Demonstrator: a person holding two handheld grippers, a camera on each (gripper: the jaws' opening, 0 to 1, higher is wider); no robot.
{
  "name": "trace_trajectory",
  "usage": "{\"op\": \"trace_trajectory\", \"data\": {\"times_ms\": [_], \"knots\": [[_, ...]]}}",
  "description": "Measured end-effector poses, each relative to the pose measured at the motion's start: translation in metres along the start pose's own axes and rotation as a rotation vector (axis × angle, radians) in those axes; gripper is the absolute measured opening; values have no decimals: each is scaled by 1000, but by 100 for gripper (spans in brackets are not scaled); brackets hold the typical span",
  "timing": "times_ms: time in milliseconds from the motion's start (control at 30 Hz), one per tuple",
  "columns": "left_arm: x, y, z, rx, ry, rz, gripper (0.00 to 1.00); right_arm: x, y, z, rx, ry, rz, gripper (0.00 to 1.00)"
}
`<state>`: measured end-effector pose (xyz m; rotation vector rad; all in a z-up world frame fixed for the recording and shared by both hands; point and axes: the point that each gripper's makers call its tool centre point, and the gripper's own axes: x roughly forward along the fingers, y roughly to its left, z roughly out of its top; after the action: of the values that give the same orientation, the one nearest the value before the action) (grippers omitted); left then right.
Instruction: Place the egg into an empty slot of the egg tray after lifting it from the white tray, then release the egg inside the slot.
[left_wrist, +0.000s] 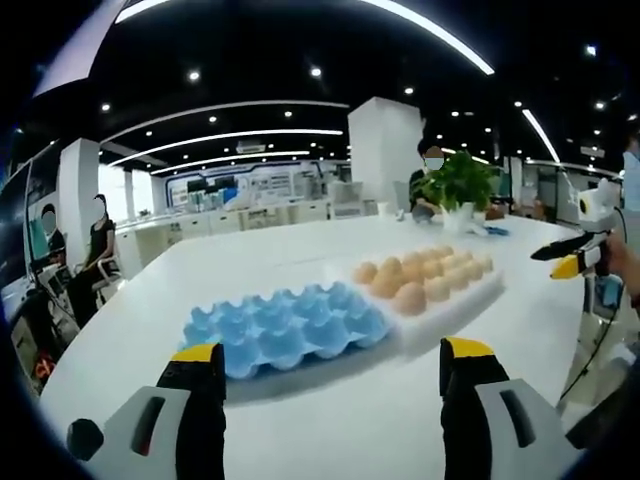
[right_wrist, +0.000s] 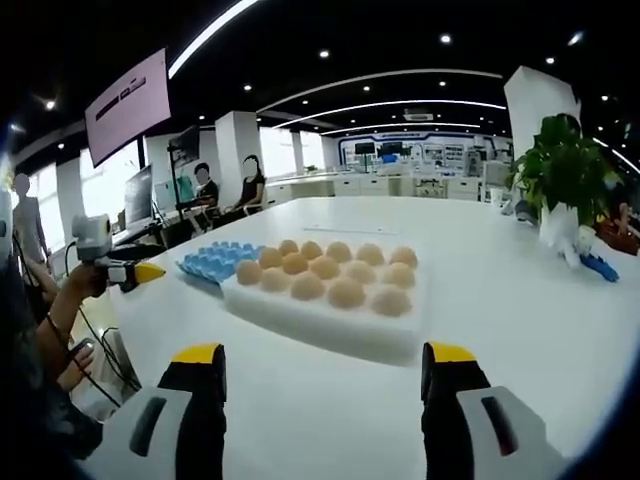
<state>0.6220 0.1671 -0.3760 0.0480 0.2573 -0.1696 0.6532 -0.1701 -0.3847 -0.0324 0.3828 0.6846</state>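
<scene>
A long white table (left_wrist: 300, 250) in a bright open-plan hall carries two trays side by side. In the left gripper view, the left gripper (left_wrist: 330, 375) hangs above the near table edge w/ its yellow-tipped jaws spread wide, nothing between them. Just ahead lies the blue egg tray (left_wrist: 285, 330), every visible slot bare. Touching or very nearly touching its far-right side sits the white tray (left_wrist: 470, 300), loaded w/ rows of brown eggs (left_wrist: 425, 275). At the view's right edge the right gripper (left_wrist: 560, 258) comes in, held by a hand, well apart from both trays.

The right gripper view looks from the opposite side: the right gripper (right_wrist: 325, 365) also stands w/ jaws wide apart and empty, short of the white tray (right_wrist: 330, 330). The eggs (right_wrist: 330, 272) rest on top in about three rows; the blue egg tray (right_wrist: 215, 260) peeks out behind, at its left corner. The left gripper (right_wrist: 130, 270) shows at left, held in a hand.

A potted plant (right_wrist: 565, 170) stands on the table's far side, w/ a small blue item (right_wrist: 598, 265) beside it. Seated people (right_wrist: 225, 190) line the bkgd near a wall screen (right_wrist: 128, 105).
</scene>
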Motion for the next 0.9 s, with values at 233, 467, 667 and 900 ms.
{"op": "trace_trajectory", "data": {"times_ms": [233, 467, 667, 900], "knots": [[8, 0, 6, 10, -7, 3, 89, 3, 1, 2, 2, -2, 4, 83], [14, 0, 6, 5, -3, -5, 87, 4, -1, 2, 6, -2, 2, 83], [21, 5, 12, -5, -9, 3, 85, 3, -3, 2, 9, -4, -3, 83], [29, 4, 12, -6, -3, 1, 84, 2, -6, 1, 17, -6, -10, 83]]}}
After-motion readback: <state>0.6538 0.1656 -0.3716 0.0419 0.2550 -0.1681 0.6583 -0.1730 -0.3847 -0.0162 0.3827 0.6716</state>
